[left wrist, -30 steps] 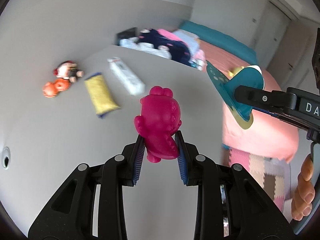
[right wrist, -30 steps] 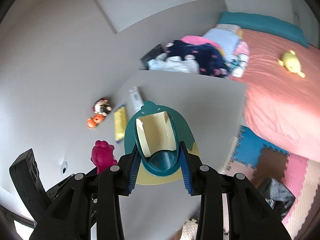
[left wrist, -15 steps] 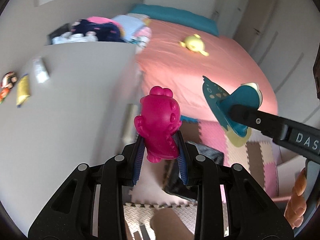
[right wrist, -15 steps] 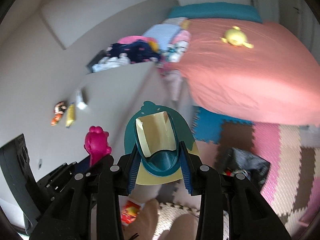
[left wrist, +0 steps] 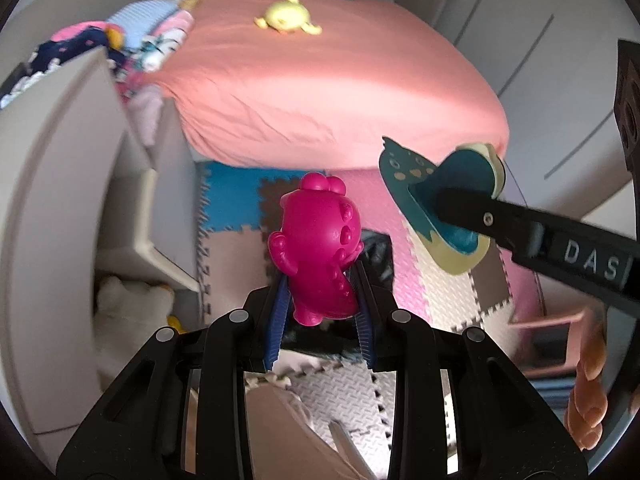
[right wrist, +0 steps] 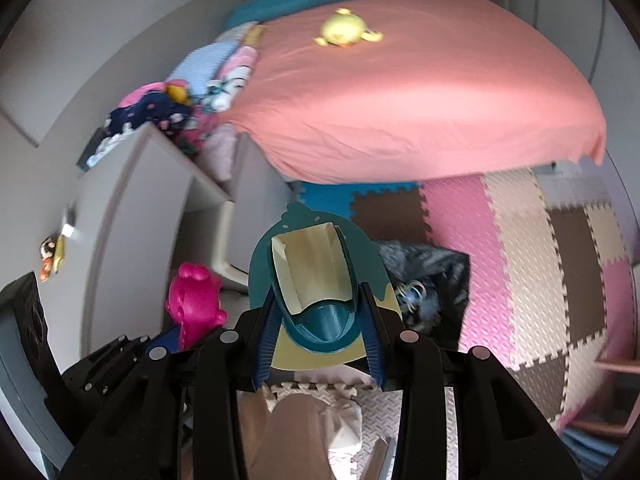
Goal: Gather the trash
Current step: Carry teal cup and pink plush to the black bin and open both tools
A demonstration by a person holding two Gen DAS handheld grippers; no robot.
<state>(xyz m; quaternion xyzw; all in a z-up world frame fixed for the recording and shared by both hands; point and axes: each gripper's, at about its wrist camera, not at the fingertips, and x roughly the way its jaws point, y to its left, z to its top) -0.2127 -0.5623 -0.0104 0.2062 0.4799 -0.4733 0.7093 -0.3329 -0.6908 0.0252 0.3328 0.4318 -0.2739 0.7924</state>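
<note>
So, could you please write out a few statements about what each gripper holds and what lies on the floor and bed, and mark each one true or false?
1. The left gripper is shut on the pink toy figure. True.
2. The right gripper is open with nothing in it. False: it is shut on the teal and cream toy.
3. A yellow plush toy lies on the pink bed. True.
4. The black bag sits on top of the bed. False: it lies on the foam floor mat below the grippers.
5. The pink toy figure rests on the floor mat. False: it is held up in the air between the left gripper's fingers.
</note>
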